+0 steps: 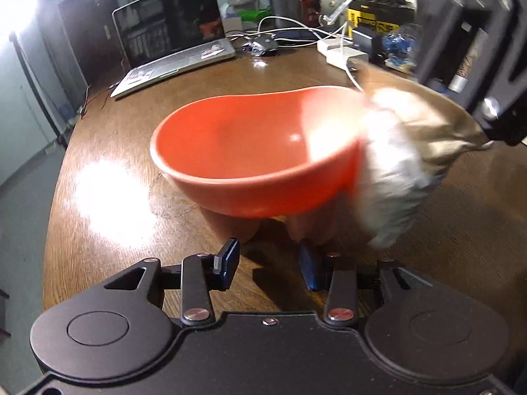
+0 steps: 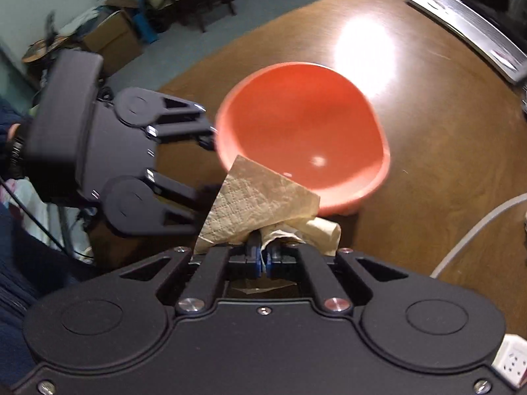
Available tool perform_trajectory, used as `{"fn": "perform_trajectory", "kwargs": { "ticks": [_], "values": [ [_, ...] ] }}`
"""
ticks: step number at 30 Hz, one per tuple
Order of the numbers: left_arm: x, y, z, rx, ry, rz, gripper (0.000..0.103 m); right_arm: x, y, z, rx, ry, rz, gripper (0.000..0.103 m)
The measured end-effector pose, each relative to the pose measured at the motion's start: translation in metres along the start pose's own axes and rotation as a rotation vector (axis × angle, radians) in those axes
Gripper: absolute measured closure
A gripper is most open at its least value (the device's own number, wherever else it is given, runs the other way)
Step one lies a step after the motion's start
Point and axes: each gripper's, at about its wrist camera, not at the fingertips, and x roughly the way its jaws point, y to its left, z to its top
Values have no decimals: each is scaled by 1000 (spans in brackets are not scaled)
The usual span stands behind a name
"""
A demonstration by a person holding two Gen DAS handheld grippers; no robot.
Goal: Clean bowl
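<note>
An orange bowl (image 1: 257,151) stands tilted on the brown wooden table (image 1: 115,204), its inside turned toward the right wrist view. My left gripper (image 1: 270,260) sits low at the bowl's foot, its blue pads (image 1: 229,261) on either side of that foot and against it. In the right wrist view the same gripper (image 2: 210,164) reaches the bowl (image 2: 303,131) from the left. My right gripper (image 2: 262,260) is shut on a crumpled beige paper towel (image 2: 260,197) hanging over the bowl's near rim. The left wrist view shows the blurred towel (image 1: 398,164) at the bowl's right edge, below the right gripper (image 1: 484,121).
An open laptop (image 1: 174,42) lies at the table's far side, with a mouse (image 1: 263,47), cables and a white power strip (image 1: 342,52) to its right. A white cable (image 2: 477,230) and a socket block (image 2: 510,362) lie by my right gripper. A cardboard box (image 2: 112,39) stands on the floor.
</note>
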Motion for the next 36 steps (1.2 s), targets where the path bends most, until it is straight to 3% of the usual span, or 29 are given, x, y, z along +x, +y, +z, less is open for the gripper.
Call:
{"fn": "perform_trajectory", "kwargs": {
  "ticks": [3,5,7,13,16,19,21,22,23,24,29,32,36],
  "values": [
    [0,-5,-1,14,-18,23,51,7,18,25,-95,-14,40,101],
    [1,-5,-1,14,-15,20,31,11,29,44,-154,-33,75,101],
    [1,-4,0,-9,-22,25,21,17,36,60,-206,-50,90,100],
    [8,21,4,-210,0,27,20,37,38,109,-315,-86,61,100],
    [11,18,5,-211,-23,8,20,39,23,128,-291,-122,28,101],
    [24,6,10,-185,-23,40,20,36,3,145,-246,-167,-4,100],
    [26,2,13,-199,-34,59,23,34,-12,150,-223,-189,-27,100],
    [27,3,14,-222,-44,67,36,34,-17,150,-226,-189,-40,100],
    [28,6,16,-252,-51,71,62,34,-22,151,-233,-186,-58,100],
    [29,11,18,-272,-50,62,66,34,-27,151,-237,-182,-74,100],
    [30,20,19,-243,-44,40,66,40,-58,149,-168,-174,-162,100],
    [25,25,15,-236,-36,25,66,39,-85,138,-104,-168,-243,100],
    [17,26,8,-227,-34,15,66,36,-102,115,-92,-117,-282,100]
  ]
}}
